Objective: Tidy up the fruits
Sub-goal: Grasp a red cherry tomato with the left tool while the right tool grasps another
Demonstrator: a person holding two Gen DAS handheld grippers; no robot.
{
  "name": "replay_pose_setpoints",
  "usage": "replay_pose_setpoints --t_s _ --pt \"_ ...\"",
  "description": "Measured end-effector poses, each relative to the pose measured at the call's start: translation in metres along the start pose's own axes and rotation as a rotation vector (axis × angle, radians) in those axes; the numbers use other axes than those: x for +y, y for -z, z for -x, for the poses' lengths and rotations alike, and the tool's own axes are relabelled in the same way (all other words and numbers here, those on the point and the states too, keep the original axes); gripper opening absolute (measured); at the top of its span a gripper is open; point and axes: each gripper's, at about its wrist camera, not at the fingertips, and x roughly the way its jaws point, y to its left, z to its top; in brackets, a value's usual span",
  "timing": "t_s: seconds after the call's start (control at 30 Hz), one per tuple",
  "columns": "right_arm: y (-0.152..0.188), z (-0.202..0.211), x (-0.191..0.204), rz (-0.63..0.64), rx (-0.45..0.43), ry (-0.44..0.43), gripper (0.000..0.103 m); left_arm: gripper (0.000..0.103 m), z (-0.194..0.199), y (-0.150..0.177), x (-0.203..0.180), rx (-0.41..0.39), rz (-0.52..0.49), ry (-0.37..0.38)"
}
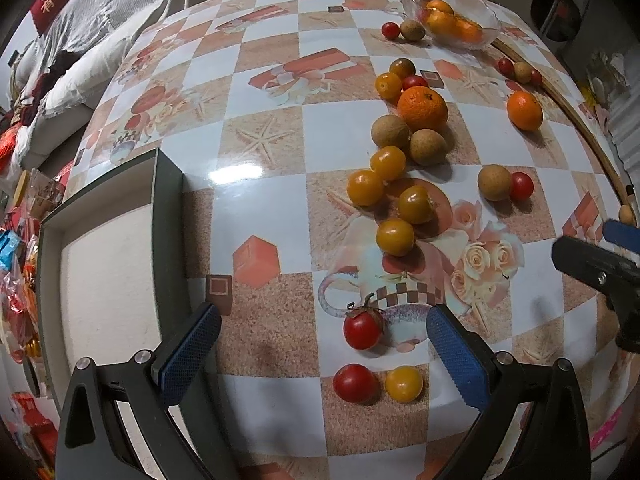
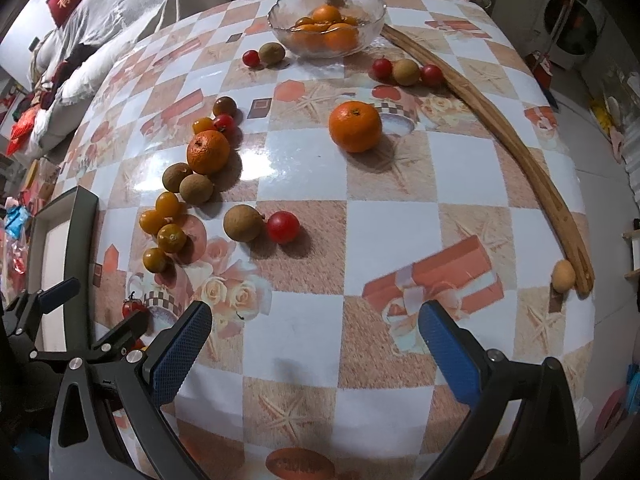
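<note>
Fruit lies scattered on a checkered table: oranges point(image 1: 422, 108) point(image 2: 355, 125), yellow tomatoes point(image 1: 395, 237), red tomatoes point(image 1: 362, 330) point(image 2: 283, 227) and brown longans point(image 1: 495, 182) point(image 2: 243, 223). A glass bowl point(image 2: 280, 28) at the far side holds oranges; it also shows in the left wrist view point(image 1: 490, 26). My left gripper point(image 1: 323, 346) is open and empty, with a stemmed red tomato between its fingers. My right gripper point(image 2: 315, 338) is open and empty over bare tablecloth. The left gripper shows at the left edge of the right wrist view point(image 2: 96, 312).
A dark shallow box point(image 1: 168, 184) with a pale inside sits at the table's left edge. A long wooden tool point(image 2: 516, 148) lies along the right side, a longan point(image 2: 563, 276) at its near end. A sofa with cushions stands behind the table.
</note>
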Motion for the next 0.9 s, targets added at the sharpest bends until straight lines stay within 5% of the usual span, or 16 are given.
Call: replay_pose_setpoints --t_s 0.07,0.23,0.33,0.4,0.53,0.7,0.77,0.9 --pt "-0.004 -0.004 0.001 0.006 0.001 -0.002 0.102 0.090 -0.001 -0.001 -0.002 0.000 -0.004 0.002" --pt "-0.013 -0.015 0.003 0.027 0.010 -0.018 0.096 0.088 -0.008 -0.003 -0.004 0.028 0.004 0.013" --pt "-0.017 -0.022 0.006 0.056 0.020 -0.023 0.079 0.084 -0.011 -0.004 -0.004 0.034 0.013 0.016" --pt "-0.020 -0.027 0.007 0.065 0.034 -0.030 0.076 0.068 -0.015 -0.003 -0.004 0.058 0.010 0.023" --pt "-0.023 -0.033 0.014 0.114 0.021 -0.006 0.067 0.067 -0.016 -0.005 0.002 0.057 0.033 0.035" --pt "-0.031 -0.035 0.026 0.176 -0.004 0.010 0.043 0.035 -0.011 -0.002 -0.004 0.042 0.019 0.066" --pt "-0.034 -0.034 0.027 0.174 -0.005 -0.002 0.022 0.022 -0.010 0.001 -0.006 0.034 0.021 0.074" --pt "-0.034 -0.034 0.018 0.103 0.010 -0.066 0.022 0.022 -0.002 0.004 0.002 0.020 0.071 0.147"
